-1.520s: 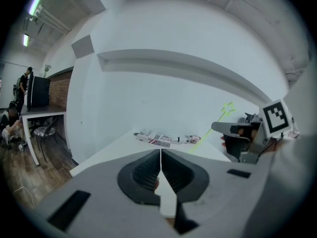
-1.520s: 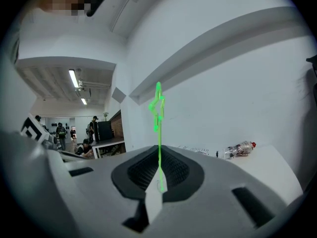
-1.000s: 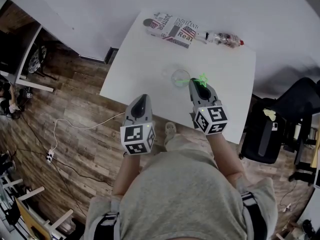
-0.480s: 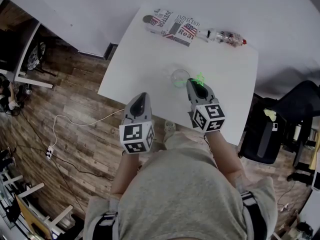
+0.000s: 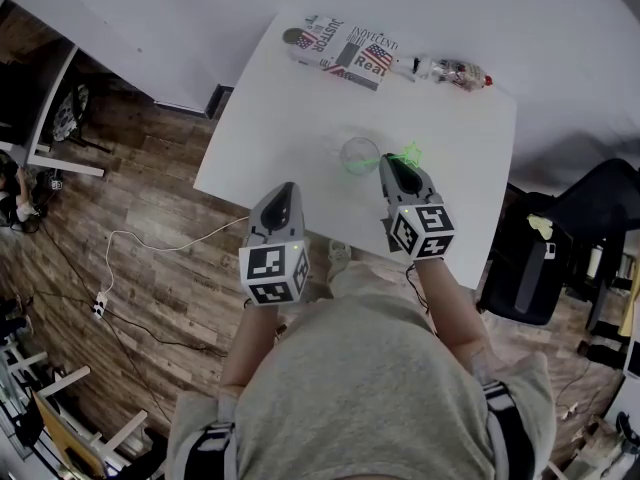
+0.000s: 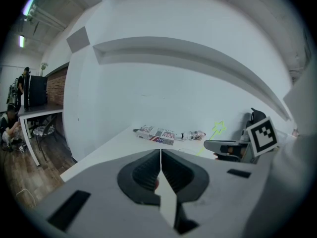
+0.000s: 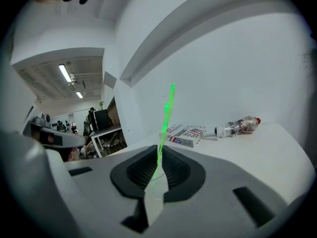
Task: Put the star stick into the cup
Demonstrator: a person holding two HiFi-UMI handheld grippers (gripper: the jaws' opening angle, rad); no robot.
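A clear cup (image 5: 358,153) stands near the middle of the white table (image 5: 280,118). The green star stick (image 5: 405,155) leans from the cup toward my right gripper (image 5: 392,164), its lower end inside the cup. In the right gripper view the stick (image 7: 166,118) rises between the jaws of my right gripper (image 7: 159,155). Those jaws are opening, with a thin gap beside the stick. My left gripper (image 5: 283,194) hangs over the table's near edge, left of the cup. Its jaws (image 6: 160,155) are shut on nothing. From there the star (image 6: 219,128) shows above the right gripper (image 6: 213,145).
A flag-printed magazine (image 5: 345,50) and a lying bottle (image 5: 455,73) sit at the table's far edge. A black chair (image 5: 540,258) stands to the right of the table. A white cable (image 5: 150,253) runs over the wooden floor on the left.
The right gripper and the star have shifted slightly to the right. The left gripper has barely moved.
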